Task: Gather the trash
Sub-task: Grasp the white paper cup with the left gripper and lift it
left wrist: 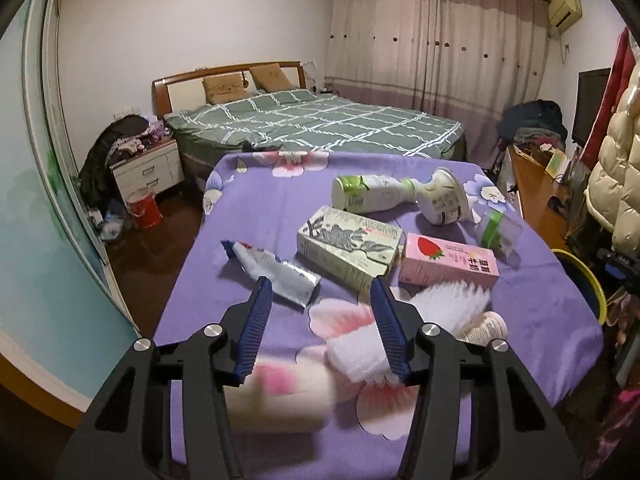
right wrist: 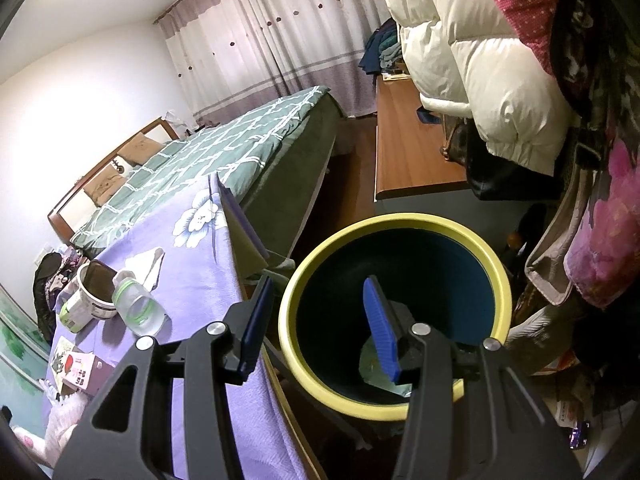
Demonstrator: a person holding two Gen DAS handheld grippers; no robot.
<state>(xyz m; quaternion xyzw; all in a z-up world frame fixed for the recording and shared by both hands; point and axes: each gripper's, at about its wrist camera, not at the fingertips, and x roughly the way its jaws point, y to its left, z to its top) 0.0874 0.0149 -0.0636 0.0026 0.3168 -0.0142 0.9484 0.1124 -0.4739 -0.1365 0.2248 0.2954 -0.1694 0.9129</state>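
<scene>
Bedroom: green-checked bed [left wrist: 312, 124] against a white wall [left wrist: 180, 20]. Nightstand [left wrist: 146, 168] left of bed, pink curtains [left wrist: 436, 44] right, wooden desk [right wrist: 412, 140] beyond its foot.

Two cartons [left wrist: 349, 245], two bottles [left wrist: 370, 193], one bin [right wrist: 394, 312].

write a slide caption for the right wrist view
Open right claw poised over the yellow-rimmed trash bin beside the purple floral table cover, some discarded wrapping lying at the bin's bottom.
</scene>
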